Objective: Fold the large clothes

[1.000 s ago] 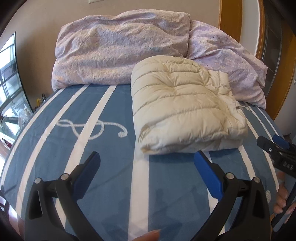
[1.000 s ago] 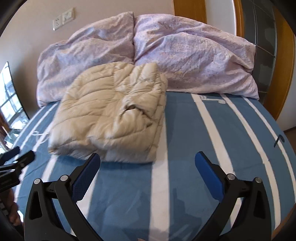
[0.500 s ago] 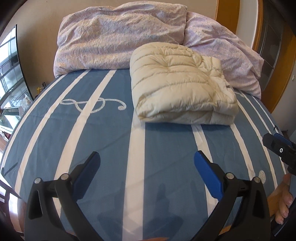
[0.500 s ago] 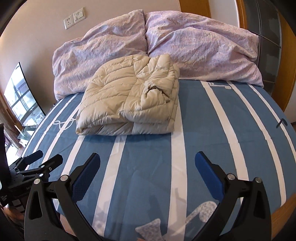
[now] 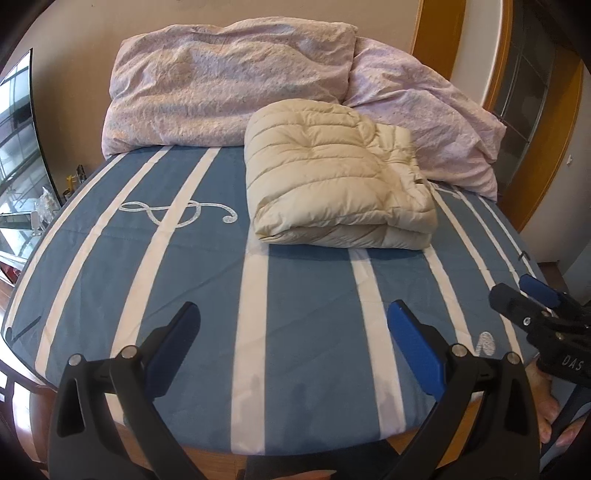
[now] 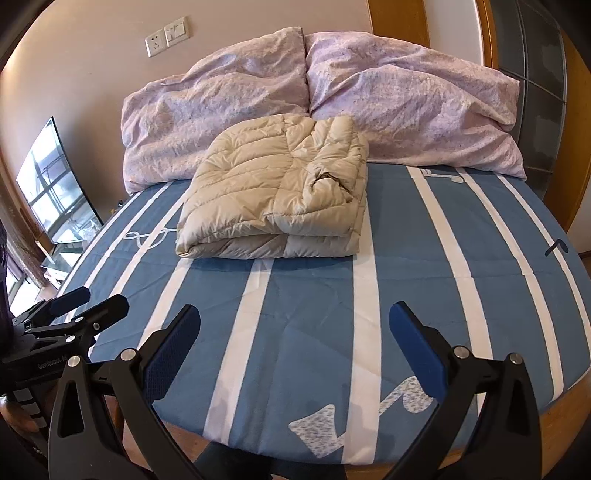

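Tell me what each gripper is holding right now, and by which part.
Nothing is held. The left gripper and right gripper are both open and empty, well short of the folded beige quilted puffer jacket lying on the blue white-striped bedsheet.

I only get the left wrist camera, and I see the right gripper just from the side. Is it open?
Observer: Yes. The right gripper is open and holds nothing, above the near edge of the bed.
Child: Is there anything up high that I can't see?
Observer: A socket and a switch on the wall, above the left pillow.
Child: What's the speckled bit low down on my right?
Observer: Part of a big speckled shape printed along the bed's near edge.
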A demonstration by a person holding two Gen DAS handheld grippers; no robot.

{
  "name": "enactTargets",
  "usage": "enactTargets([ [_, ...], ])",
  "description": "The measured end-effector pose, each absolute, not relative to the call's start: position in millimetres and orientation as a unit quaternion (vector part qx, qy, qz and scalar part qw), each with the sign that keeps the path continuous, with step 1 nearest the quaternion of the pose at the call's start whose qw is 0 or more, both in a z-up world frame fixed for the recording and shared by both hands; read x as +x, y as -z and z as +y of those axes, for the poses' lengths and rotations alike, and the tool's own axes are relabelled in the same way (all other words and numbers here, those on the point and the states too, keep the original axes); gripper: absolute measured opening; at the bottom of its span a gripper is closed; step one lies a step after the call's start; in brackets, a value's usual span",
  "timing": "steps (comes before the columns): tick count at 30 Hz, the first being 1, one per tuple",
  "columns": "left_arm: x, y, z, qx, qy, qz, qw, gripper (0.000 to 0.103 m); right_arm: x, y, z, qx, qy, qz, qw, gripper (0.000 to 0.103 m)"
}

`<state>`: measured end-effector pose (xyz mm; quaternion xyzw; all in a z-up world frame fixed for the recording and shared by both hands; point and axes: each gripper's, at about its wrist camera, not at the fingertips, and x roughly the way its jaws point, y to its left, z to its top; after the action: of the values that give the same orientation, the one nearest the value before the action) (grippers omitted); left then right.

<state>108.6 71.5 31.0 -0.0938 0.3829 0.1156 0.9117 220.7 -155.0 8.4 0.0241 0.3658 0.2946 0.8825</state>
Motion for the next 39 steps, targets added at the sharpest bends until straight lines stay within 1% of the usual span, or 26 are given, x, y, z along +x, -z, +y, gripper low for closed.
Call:
enactTargets([
  [12, 105.4, -37.8, 73.4, -0.109, -0.101, 0.377, 0.914, 0.101, 217.6, -13.4, -159.9, 0.038, -0.306, 0.368, 0.877, 0.102],
  [39, 109.1, -34.7, 71.6, -0.118, -0.081, 0.377, 0.915, 0.101, 218.1, -9.3, -152.1, 0.045, -0.317, 0.377, 0.869, 0.102],
])
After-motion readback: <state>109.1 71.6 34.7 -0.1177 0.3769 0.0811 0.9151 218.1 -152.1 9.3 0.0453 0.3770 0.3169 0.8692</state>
